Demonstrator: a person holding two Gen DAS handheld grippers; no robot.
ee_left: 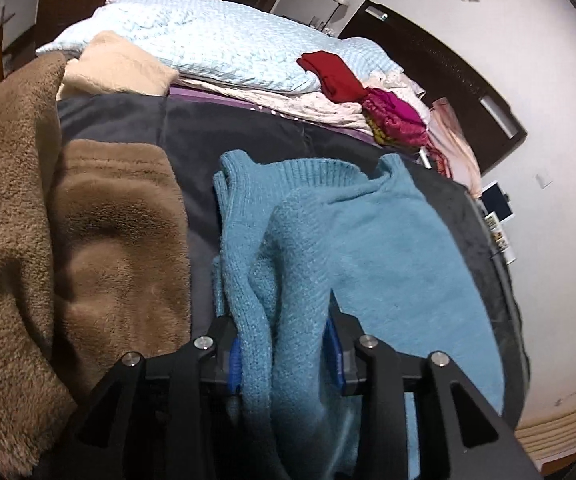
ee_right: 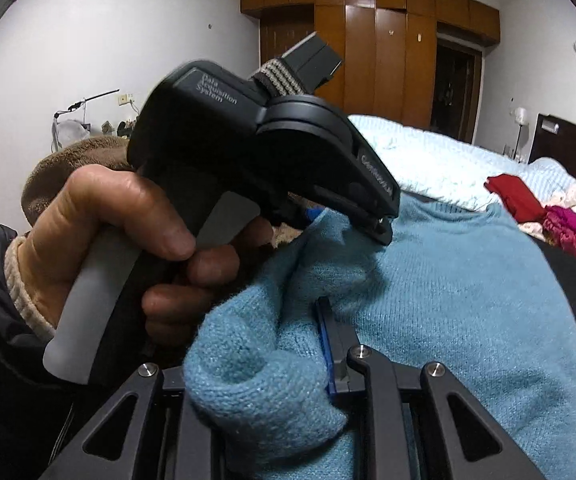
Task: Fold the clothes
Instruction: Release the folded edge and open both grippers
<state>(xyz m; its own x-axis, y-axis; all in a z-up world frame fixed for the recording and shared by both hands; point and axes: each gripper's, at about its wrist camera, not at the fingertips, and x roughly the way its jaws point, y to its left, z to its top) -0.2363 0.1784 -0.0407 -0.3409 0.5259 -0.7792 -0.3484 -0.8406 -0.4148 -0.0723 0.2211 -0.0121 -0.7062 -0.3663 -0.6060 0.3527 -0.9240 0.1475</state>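
Observation:
A light blue knit sweater point(ee_left: 368, 232) lies on a dark grey blanket point(ee_left: 192, 128) on the bed. My left gripper point(ee_left: 284, 344) is shut on a bunched fold of the sweater, which fills the space between its blue pads point(ee_left: 235, 364). In the right wrist view the same sweater point(ee_right: 468, 300) spreads out ahead. My right gripper point(ee_right: 272, 364) is shut on a thick roll of its fabric; one blue pad point(ee_right: 325, 344) shows, the other is hidden by cloth. The left gripper point(ee_right: 372, 228), held by a hand point(ee_right: 128, 232), pinches the sweater just ahead of it.
A brown fleece blanket point(ee_left: 68, 240) is heaped at the left. A pale blue quilt point(ee_left: 216, 40), a cream cloth point(ee_left: 116, 64), a red garment point(ee_left: 332, 76) and a magenta garment point(ee_left: 396, 120) lie farther up the bed. A dark headboard point(ee_left: 448, 76) and wooden wardrobe point(ee_right: 368, 48) stand behind.

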